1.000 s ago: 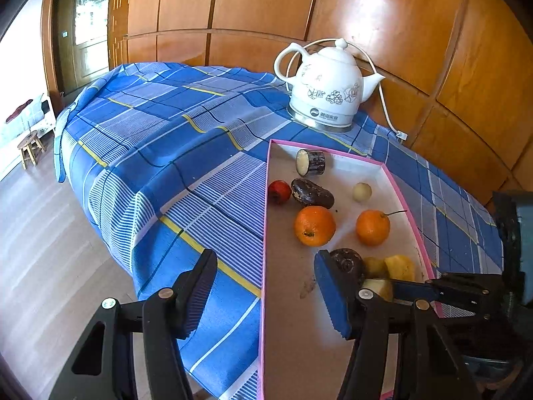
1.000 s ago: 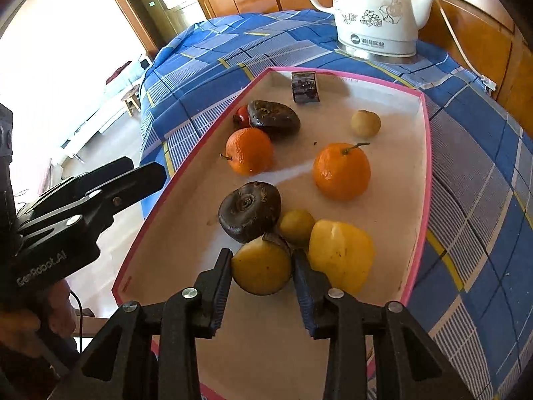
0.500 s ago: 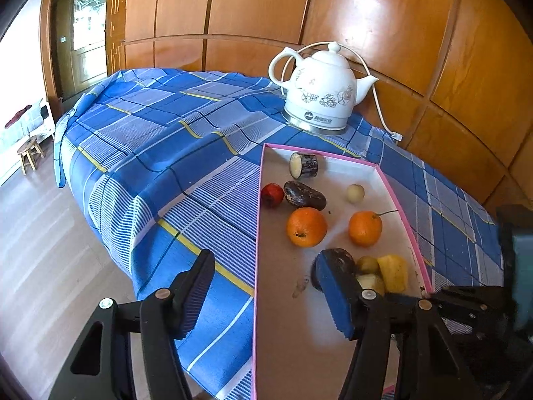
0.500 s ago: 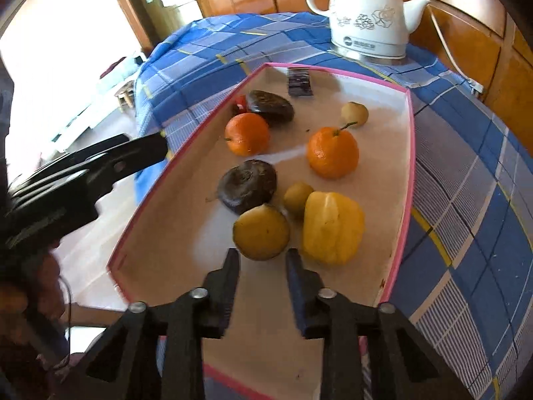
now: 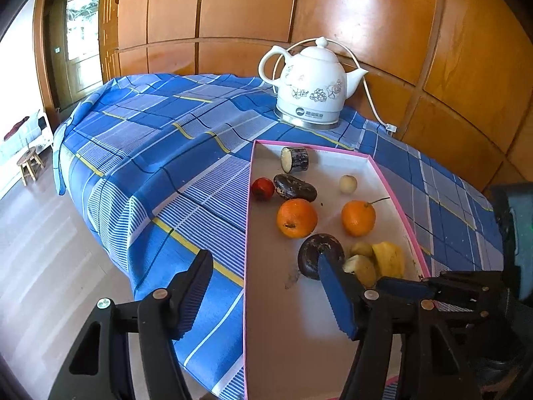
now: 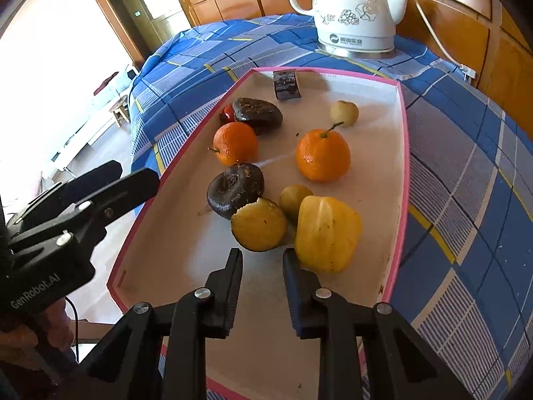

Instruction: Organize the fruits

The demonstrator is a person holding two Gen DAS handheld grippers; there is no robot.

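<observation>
Fruit sits in the pink-rimmed tray (image 6: 404,153), which lies on the blue checked cloth (image 5: 160,153) in front of the white kettle (image 6: 353,13). 1 second ago the right gripper (image 6: 262,260) had the round yellow fruit (image 6: 259,225) between its fingers; now they have drawn together to a narrow gap with nothing in it, and the fruit lies just above their tips at centre frame. It touches the dark round fruit (image 6: 235,190) and lies just beside the yellow star fruit (image 6: 328,233). The left gripper (image 5: 266,283) has widened slightly and its jaws are opening, empty, straddling the tray's left rim low in its frame.

The right wrist view alone shows the bite-like notch on the yellow fruit's top and a hand (image 6: 40,330) under the left gripper at lower left. The left wrist view alone shows the pale cut face of the dark cylinder piece (image 5: 294,159) at the tray's far end.

In the left view the right finger (image 5: 336,296) covers part of the dark round fruit and the yellow fruit. The small red fruit (image 6: 228,113) is mostly hidden behind a dark oblong fruit (image 6: 258,115) in the right view. 2 oranges (image 6: 322,155) lie mid-tray.
</observation>
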